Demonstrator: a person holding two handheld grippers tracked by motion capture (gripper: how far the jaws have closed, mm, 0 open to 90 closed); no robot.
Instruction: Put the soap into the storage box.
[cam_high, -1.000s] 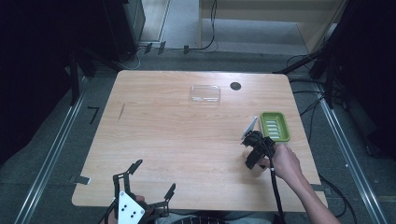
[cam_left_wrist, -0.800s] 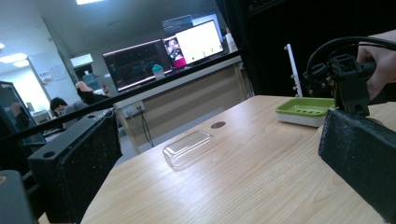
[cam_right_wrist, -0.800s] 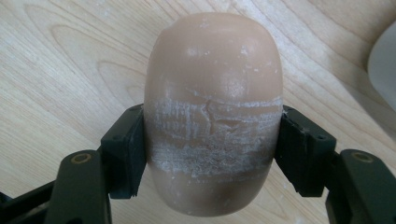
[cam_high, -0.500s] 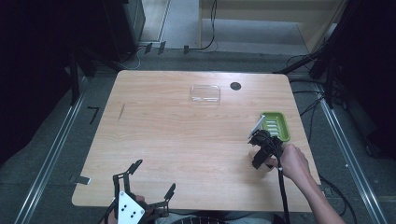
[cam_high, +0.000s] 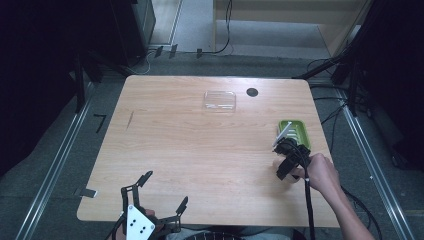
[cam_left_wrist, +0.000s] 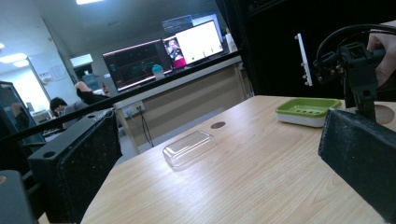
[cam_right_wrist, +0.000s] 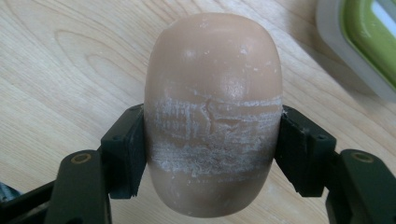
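At the near-left edge of the wooden tabletop, far to the left of the green soap dish, the left gripper sits with its jaws spread wide and nothing between them. In the left gripper view those two black jaws frame the tabletop, with a clear plastic lid lying flat well to the left of the dish and a small dark hole in the wood between them. In the high view, the lid lies toward the far edge, up and to the left of the dish, with the hole just beyond it. Just in front of the dish, a hand holds the right gripper close to the dish's near-left corner. Its jaws are closed on a bar of soap, a smooth, rounded, peach-coloured oval with a band of chalky white scuffing across its middle where the pads grip. The soap hangs over bare wood, with the dish just beyond it to the upper right.
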